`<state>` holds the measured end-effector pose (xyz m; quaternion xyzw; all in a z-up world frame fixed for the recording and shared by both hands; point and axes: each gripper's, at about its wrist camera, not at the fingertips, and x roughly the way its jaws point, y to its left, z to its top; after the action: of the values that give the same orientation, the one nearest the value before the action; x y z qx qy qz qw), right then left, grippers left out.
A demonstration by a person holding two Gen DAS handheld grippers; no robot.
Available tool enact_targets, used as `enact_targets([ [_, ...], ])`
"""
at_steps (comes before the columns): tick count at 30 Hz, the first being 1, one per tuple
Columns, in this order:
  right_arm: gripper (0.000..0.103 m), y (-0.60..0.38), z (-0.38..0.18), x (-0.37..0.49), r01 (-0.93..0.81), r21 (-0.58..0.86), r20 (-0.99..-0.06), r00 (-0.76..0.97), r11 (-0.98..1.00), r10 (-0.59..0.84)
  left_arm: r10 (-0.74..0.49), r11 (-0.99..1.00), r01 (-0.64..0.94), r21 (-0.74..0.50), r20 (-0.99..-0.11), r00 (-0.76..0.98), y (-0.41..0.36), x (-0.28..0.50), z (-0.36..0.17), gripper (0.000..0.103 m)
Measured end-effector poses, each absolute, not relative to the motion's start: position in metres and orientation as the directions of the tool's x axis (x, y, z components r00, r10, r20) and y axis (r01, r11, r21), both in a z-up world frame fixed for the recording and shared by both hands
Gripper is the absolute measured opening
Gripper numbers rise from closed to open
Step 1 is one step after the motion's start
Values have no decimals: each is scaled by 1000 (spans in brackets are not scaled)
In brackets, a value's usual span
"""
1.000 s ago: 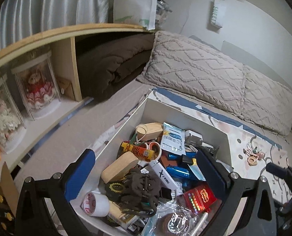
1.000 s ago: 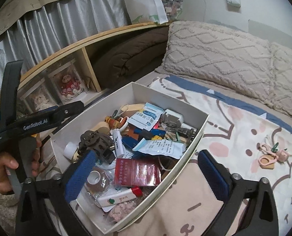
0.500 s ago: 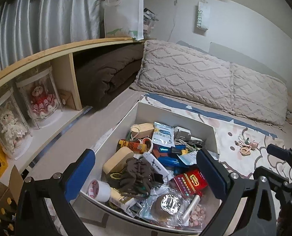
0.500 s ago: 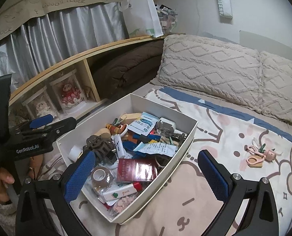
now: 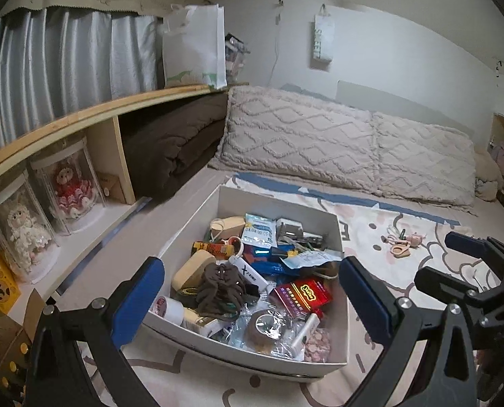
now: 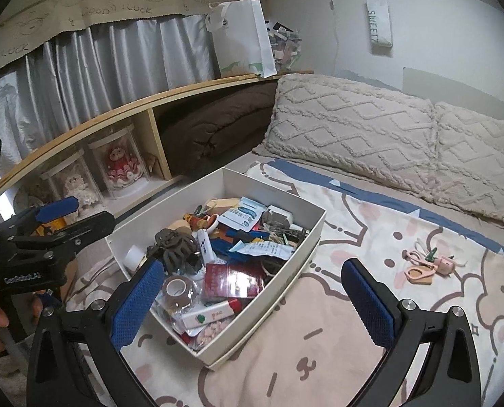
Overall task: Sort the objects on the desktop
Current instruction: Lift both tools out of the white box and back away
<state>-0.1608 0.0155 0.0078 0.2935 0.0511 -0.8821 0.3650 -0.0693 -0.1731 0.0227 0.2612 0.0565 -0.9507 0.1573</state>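
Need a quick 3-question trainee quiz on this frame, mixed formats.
1. True or false: the left tongs grip the brown hair claw.
2. The white box rests on: A a desk, B the printed bedsheet, C the wooden shelf.
3. What lies on the sheet outside the box, on its right as the left wrist view shows it?

Key: 1 false, both tongs, the right tongs too, are open and empty. 2 B. 3 The pink keychain cluster.
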Motion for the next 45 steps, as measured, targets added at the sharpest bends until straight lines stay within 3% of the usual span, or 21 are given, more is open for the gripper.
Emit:
enact_targets([
  [27,103,62,12,-101,629,78,-511,-641,-774,-573,-264,-959,284,25,-458,-849,-130,-21,19,103],
  [45,103,96,5,-72,566,58,-492,-700,-822,-517,-223,-970,242,21,-471,-854,-105,-3,7,103],
])
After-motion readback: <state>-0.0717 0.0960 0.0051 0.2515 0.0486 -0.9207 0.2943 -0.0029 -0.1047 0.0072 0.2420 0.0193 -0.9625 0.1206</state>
